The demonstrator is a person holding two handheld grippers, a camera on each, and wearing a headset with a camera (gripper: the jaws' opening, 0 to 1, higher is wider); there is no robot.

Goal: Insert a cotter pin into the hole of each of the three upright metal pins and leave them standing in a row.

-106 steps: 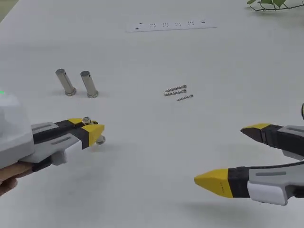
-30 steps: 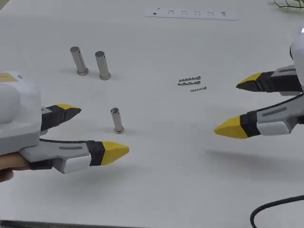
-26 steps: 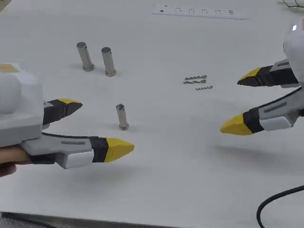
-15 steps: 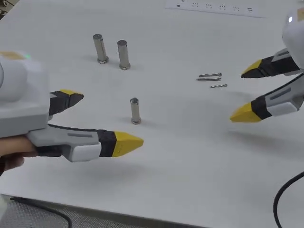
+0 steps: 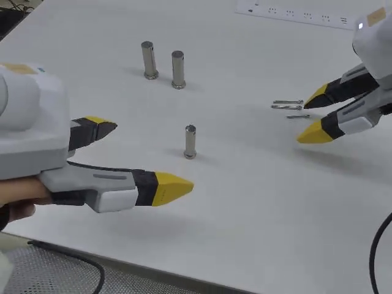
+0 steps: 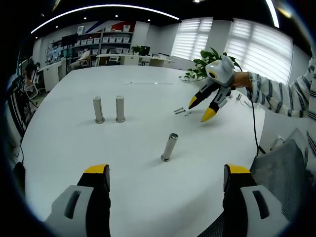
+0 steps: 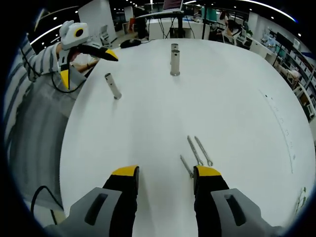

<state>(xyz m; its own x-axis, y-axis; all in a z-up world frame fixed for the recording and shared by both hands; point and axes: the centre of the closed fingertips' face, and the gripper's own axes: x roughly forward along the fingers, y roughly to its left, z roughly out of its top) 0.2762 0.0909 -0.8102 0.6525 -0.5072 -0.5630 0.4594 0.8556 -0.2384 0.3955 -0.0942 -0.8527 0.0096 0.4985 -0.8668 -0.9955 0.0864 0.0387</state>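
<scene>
Two steel pins (image 5: 147, 60) (image 5: 178, 69) stand side by side at the back of the white table. A third steel pin (image 5: 190, 141) stands alone nearer me, also seen as the lone pin (image 6: 169, 147) ahead of my left gripper (image 6: 167, 170). That left gripper (image 5: 144, 156) is open and holds nothing, a little short of the lone pin. Several cotter pins (image 5: 288, 107) lie flat to the right. My right gripper (image 5: 309, 118) is open just beside them; the cotter pins (image 7: 195, 150) lie just beyond its right jaw, with my right gripper (image 7: 165, 172) apart from them.
A white power strip (image 5: 294, 13) lies at the table's far edge. A black cable (image 5: 376, 257) hangs at the front right, another cable (image 5: 67, 257) below the near table edge (image 5: 184, 272). A potted plant (image 6: 207, 61) stands behind the right gripper.
The left gripper, shut on the third pin 3.5 s ago, has let it go standing and drawn back open. The right gripper has moved forward to the cotter pins. The head camera shifted.
</scene>
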